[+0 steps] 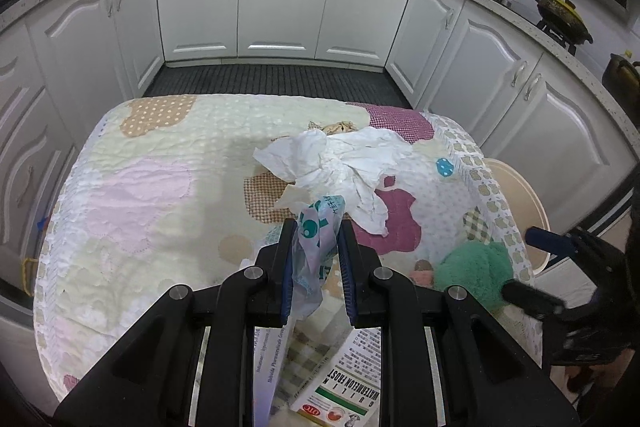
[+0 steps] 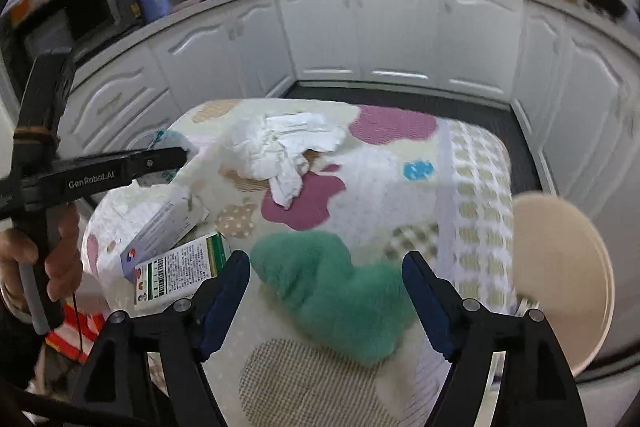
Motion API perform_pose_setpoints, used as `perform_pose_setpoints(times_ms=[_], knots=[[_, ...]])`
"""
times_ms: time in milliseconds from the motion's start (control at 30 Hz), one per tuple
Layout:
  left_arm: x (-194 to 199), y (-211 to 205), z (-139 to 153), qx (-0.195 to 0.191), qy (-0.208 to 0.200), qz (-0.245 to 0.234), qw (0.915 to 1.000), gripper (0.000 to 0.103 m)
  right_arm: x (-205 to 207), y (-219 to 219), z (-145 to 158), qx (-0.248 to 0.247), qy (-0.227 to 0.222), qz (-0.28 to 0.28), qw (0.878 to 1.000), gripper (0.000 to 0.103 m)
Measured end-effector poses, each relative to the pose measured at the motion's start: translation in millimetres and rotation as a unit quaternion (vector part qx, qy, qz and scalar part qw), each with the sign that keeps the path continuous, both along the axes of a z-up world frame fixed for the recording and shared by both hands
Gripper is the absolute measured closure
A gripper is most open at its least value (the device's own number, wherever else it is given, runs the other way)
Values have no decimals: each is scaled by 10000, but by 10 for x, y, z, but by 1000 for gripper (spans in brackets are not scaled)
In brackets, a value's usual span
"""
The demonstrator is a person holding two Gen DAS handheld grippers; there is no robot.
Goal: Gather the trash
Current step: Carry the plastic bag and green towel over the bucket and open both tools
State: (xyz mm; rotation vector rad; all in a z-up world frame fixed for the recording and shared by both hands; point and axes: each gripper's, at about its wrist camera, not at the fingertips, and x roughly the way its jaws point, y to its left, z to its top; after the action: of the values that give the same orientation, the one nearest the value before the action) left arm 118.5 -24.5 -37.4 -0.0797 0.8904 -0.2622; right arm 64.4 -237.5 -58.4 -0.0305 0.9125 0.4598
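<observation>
Left wrist view: the left hand-held gripper (image 1: 316, 239) is clenched on a crumpled plastic wrapper (image 1: 314, 243), raised over the quilt-covered counter (image 1: 132, 195). Beyond it lies crumpled white paper (image 1: 344, 163); below the jaws, a medicine box (image 1: 344, 383) is cut off by the gripper's frame. The right hand-held gripper shows only as a dark edge at the right.

Right wrist view: the right hand-held gripper (image 2: 326, 279) stands released, jaws wide over a green fluffy cloth (image 2: 332, 287), not pressing it. Only here a hand (image 2: 48, 259) is seen. A beige stool (image 2: 560, 267) is blurred.
</observation>
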Motion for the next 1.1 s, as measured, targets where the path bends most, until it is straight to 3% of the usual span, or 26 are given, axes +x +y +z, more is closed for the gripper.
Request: perform_pose_setpoints(times_ms=[167,200,233,333,533,767,1100], knots=[[-19,-1,-17,-1,33,-6,10000,86,162,121,-322,-127,481,375,9981,25],[-20,-11,-21,3,47,-10,10000,86,169,146,-408,-156,571,411,9974,31],[-26,-26,-24,6,56,-20,10000,86,155,158,-447,-171,577,401,9974,46],[-46,-78,-11,21,54,-81,10000,86,75,87,-469,100,492,182,9986,57],[-139,-304,67,-78,-18,-358,9993,86,-151,-339,-210,861,260,-646,9939,59],[-245,-769,164,-132,-67,-811,9966,86,-358,-735,9,953,-8,-1248,9876,59],[-339,-1615,205,-10,-125,-1433,9896,85,-511,-1400,23,1008,-59,-2071,9731,58]])
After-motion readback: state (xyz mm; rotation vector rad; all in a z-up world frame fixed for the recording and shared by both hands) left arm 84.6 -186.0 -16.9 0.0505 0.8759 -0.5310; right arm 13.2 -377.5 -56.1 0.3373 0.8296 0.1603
